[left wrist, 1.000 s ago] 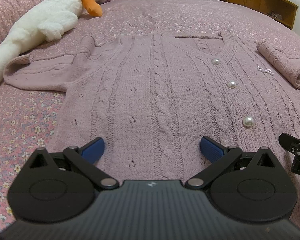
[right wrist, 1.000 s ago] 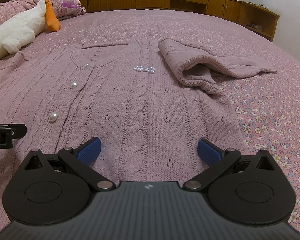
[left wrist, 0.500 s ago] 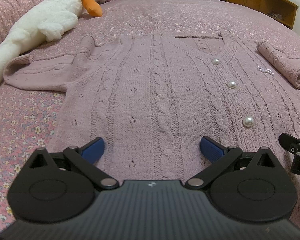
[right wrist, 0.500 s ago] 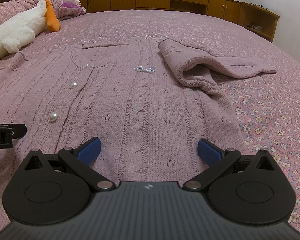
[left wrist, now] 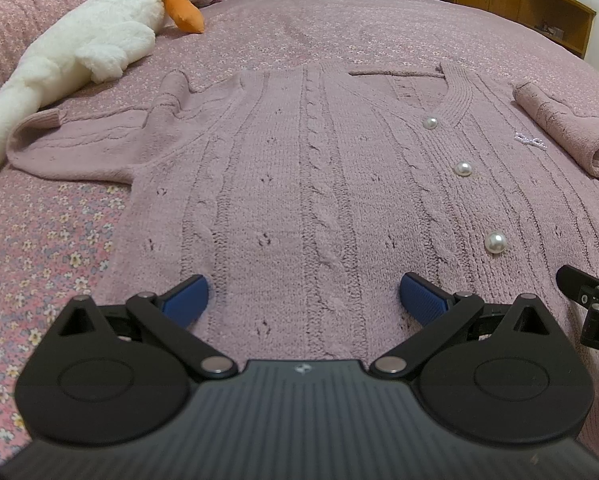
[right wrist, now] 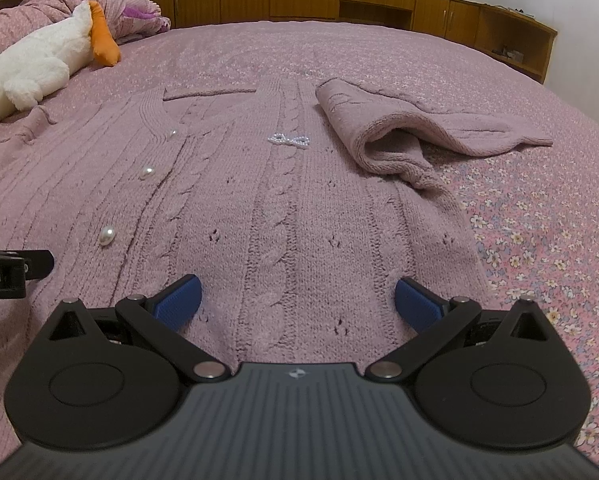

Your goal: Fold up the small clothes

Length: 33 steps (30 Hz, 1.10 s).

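A mauve cable-knit cardigan [left wrist: 307, 184] with pearl buttons [left wrist: 463, 168] lies flat, front up, on the bed; it also shows in the right wrist view [right wrist: 283, 216]. Its left sleeve [left wrist: 71, 148] spreads out to the side. Its right sleeve [right wrist: 403, 136] lies bunched and folded at the shoulder. A small pearl bow [right wrist: 288, 140] sits on the chest. My left gripper [left wrist: 303, 300] is open and empty over the hem on the left half. My right gripper [right wrist: 295, 304] is open and empty over the hem on the right half.
A pink floral bedspread [right wrist: 539, 240] covers the bed. A white plush goose with an orange beak [left wrist: 95, 40] lies at the far left. Wooden cabinets [right wrist: 339, 0] line the far wall. A rumpled duvet [right wrist: 39, 4] sits at the back left.
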Available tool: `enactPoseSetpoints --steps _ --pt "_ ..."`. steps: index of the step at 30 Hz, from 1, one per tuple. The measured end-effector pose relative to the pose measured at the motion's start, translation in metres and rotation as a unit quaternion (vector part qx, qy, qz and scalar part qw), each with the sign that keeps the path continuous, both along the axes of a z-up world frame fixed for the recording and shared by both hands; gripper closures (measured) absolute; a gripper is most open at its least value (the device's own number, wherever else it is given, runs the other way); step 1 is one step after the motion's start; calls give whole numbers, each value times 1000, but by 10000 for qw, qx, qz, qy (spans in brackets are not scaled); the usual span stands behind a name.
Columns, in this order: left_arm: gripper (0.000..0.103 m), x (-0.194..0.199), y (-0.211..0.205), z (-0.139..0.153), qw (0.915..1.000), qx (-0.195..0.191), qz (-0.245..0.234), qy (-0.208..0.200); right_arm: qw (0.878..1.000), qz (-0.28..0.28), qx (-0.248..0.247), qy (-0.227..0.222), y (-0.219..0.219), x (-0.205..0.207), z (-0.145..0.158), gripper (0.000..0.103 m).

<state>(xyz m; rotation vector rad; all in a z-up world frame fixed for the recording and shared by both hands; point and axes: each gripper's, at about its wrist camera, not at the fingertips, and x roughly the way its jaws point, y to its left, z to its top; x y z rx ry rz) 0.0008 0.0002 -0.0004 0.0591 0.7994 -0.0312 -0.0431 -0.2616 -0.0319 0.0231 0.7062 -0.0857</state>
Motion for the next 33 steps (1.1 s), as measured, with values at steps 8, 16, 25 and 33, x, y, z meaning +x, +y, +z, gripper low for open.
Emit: enactPoseSetpoints --steps 8,16,25,33 --pt "0 1 0 1 10000 -7 11 38 10000 0 -7 23 0 1 0 0" --pt "0 4 2 1 9999 -35 54 107 10000 13 10 62 -1 2 0 0" --pt "0 3 -1 0 9999 5 90 91 10000 13 14 79 0 4 0 0" --pt "0 4 1 2 9999 -11 21 152 9997 128 105 199 -4 6 1 0"
